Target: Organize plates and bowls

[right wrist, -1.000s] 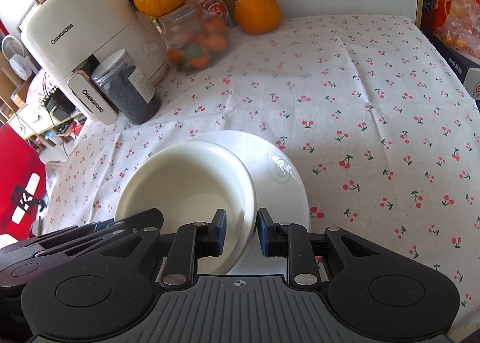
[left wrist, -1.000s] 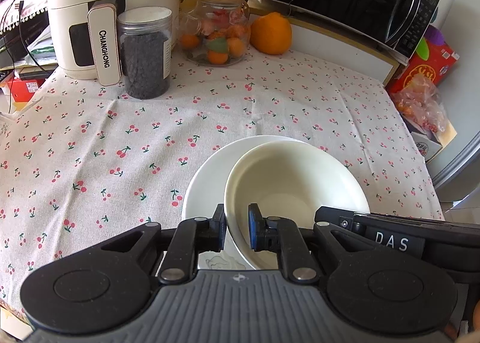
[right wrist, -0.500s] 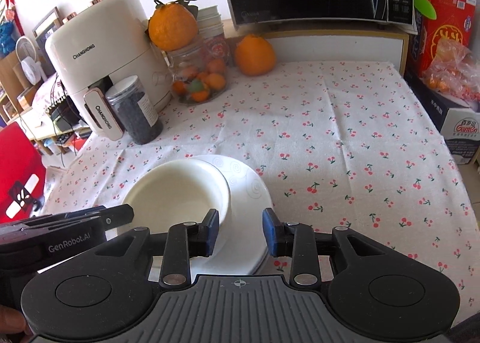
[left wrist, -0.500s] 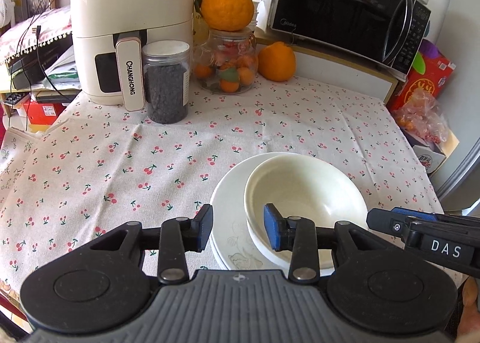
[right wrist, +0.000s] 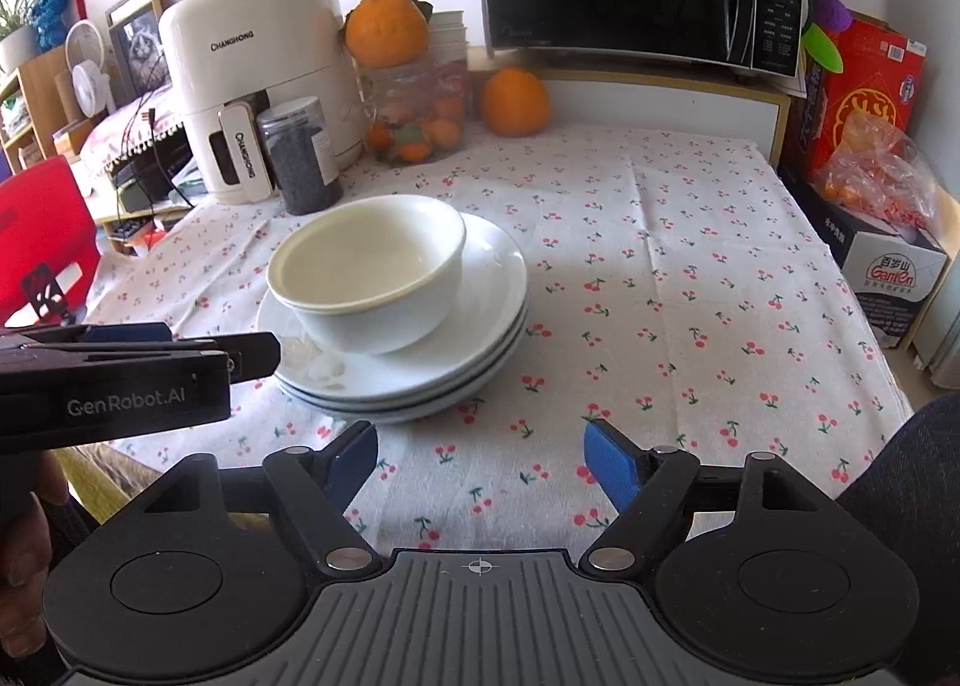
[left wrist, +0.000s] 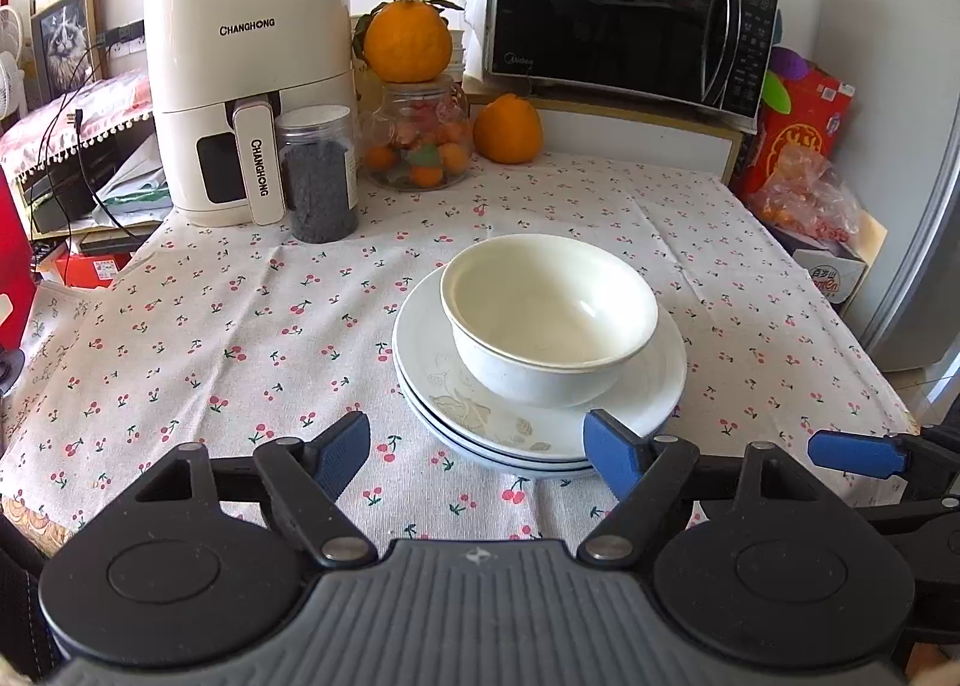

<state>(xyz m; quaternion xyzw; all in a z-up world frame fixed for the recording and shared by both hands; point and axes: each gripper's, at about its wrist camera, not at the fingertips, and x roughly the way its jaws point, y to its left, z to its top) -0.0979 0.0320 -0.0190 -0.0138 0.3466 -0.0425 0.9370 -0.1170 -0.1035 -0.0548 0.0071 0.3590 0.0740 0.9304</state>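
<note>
Two nested white bowls (left wrist: 549, 326) (right wrist: 369, 272) sit upright on a stack of white plates (left wrist: 480, 416) (right wrist: 480, 326) in the middle of the cherry-print tablecloth. My left gripper (left wrist: 477, 446) hovers just in front of the stack, its jaws opening, nothing between them. My right gripper (right wrist: 480, 458) is pulled back over bare cloth to the right of the stack, jaws also opening and empty. In the right wrist view the left gripper's body (right wrist: 120, 380) crosses the left side beside the plates.
At the back stand a cream air fryer (left wrist: 246, 86), a dark-filled jar (left wrist: 318, 176), a glass jar of small fruit (left wrist: 420, 146) with an orange on top, another orange (left wrist: 507, 128) and a microwave (left wrist: 624, 8). Boxes and bags (left wrist: 804, 170) flank the table's right edge.
Both grippers let go of the bowl's rim, spread their jaws and drew back from the stack. The bowl now rests on the plates.
</note>
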